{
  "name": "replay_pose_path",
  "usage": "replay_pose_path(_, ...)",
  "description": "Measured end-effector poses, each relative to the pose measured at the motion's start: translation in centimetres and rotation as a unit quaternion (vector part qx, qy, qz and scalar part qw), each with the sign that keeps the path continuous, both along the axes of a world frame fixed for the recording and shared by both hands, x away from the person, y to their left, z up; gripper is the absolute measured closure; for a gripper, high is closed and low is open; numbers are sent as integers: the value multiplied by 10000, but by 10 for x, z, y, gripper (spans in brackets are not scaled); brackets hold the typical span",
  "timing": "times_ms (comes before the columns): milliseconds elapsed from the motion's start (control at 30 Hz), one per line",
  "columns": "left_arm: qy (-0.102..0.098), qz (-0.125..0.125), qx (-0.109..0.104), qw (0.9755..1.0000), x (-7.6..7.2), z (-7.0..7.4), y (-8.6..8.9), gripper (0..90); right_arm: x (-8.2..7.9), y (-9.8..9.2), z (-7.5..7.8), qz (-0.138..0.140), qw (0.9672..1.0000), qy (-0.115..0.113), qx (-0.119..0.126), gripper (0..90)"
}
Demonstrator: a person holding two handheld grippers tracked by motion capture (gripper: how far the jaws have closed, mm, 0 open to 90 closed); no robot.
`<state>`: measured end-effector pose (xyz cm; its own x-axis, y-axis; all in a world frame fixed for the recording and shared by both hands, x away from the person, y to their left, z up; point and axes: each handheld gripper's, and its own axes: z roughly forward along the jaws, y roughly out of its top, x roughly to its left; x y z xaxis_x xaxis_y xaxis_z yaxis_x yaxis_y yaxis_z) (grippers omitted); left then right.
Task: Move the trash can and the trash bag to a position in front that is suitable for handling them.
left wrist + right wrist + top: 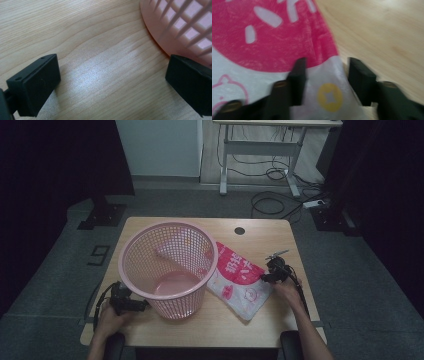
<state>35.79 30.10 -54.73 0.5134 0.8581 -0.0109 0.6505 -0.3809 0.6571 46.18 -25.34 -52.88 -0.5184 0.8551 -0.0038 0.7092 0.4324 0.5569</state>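
Straddling the corner of the pink-and-white bag (274, 50) flat on the desk (250, 320), the part-open right claw (324, 77) should close squarely on that edge, while the wide-open, empty left claw (112, 82) waits beside the pink basket (167, 265).

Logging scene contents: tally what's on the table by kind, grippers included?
Pink mesh basket: 1
Pink-and-white plastic bag: 1
Grippers: 2, the left gripper and the right gripper
Total: 4
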Motion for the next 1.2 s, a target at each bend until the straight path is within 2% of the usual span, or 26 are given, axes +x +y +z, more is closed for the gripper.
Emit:
replay_pose_path(33, 1, 5, -1, 10000, 0, 0, 0, 0, -2, -3, -1, 18, 9999, -11, 126, 734)
replay_pose_path(133, 0, 5, 1, 10000, 0, 0, 0, 0, -9, -2, 1, 91, 9999, 100, 88, 767)
replay_pose_path(167, 1, 5, 1, 10000, 0, 0, 0, 0, -24, 0, 3, 179, 9997, 157, -22, 774)
replay_pose_path(200, 0, 8, -1, 10000, 0, 0, 0, 0, -24, 0, 3, 179, 9997, 157, -22, 774)
replay_pose_path(267, -9, 20, -2, 10000, 0, 0, 0, 0, -47, 4, 3, 325, 9993, 177, -29, 774)
replay_pose_path(300, -10, 21, 0, 10000, 0, 0, 0, 0, -75, 11, 2, 515, 9985, 189, 41, 762)
replay_pose_path(333, -10, 24, 0, 10000, 0, 0, 0, 0, -75, 11, 2, 515, 9985, 189, 41, 762)
replay_pose_path(367, -8, 25, 1, 10000, 0, 0, 0, 0, -89, 15, 2, 688, 9974, 208, 85, 747)
replay_pose_path(400, -10, 26, -1, 10000, 0, 0, 0, 0, -102, 18, 2, 862, 9958, 273, 128, 710)
replay_pose_path(433, -10, 26, -2, 10000, 0, 0, 0, 0, -119, 24, 7, 1010, 9946, 259, 8, 588)
replay_pose_path(467, -10, 26, -2, 10000, 0, 0, 0, 0, -119, 24, 7, 1010, 9946, 259, 8, 588)
replay_pose_path(500, -9, 24, 1, 10000, 0, 0, 0, 0, -117, 24, 18, 830, 9965, -40, -66, 493)
replay_pose_path(533, -8, 25, 0, 10000, 0, 0, 0, 0, -117, 24, 18, 830, 9965, -40, -66, 493)
replay_pose_path(633, -9, 25, 0, 10000, 0, 0, 0, 0, -86, 24, 28, 455, 9985, -292, 39, 424)
replay_pose_path(667, -9, 26, 0, 10000, 0, 0, 0, 0, -73, 25, 28, 425, 9986, -280, 152, 422)
replay_pose_path(700, -9, 26, -2, 10000, 0, 0, 0, 0, -49, 31, 25, 397, 9986, -207, 294, 424)
replay_pose_path(733, -15, 28, -4, 10000, 0, 0, 0, 0, -49, 31, 25, 397, 9986, -207, 294, 424)
replay_pose_path(767, 2, 19, -1, 10000, 0, 0, 0, 0, -31, 36, 17, 355, 9982, -61, 470, 438)
replay_pose_path(867, 2, 19, -2, 10000, 0, 0, 0, 0, -23, 40, 7, 352, 9968, 158, 699, 439)
replay_pose_path(933, -12, 27, -3, 10000, 0, 0, 0, 0, -26, 46, 4, 452, 9959, 345, 704, 433)
replay_pose_path(967, -9, 26, -1, 10000, 0, 0, 0, 0, -40, 55, 4, 632, 9961, 382, 489, 416)
replay_pose_path(1033, -10, 34, -1, 10000, -1, 0, 0, 0, -50, 59, 4, 748, 9956, 368, 421, 412)
replay_pose_path(1067, -8, 34, 0, 10000, -1, 0, 0, 0, -60, 63, 4, 866, 9945, 425, 417, 402)
replay_pose_path(1100, -9, 34, -1, 10000, -1, 0, -1, 0, -80, 72, 3, 1188, 9906, 566, 375, 374)
replay_pose_path(1133, -9, 34, -1, 10000, -1, 0, -1, 0, -80, 72, 3, 1188, 9906, 566, 375, 374)
replay_pose_path(1200, -10, 34, 0, 10000, -1, 0, -1, 0, -92, 76, 9, 1452, 9871, 616, 262, 365)
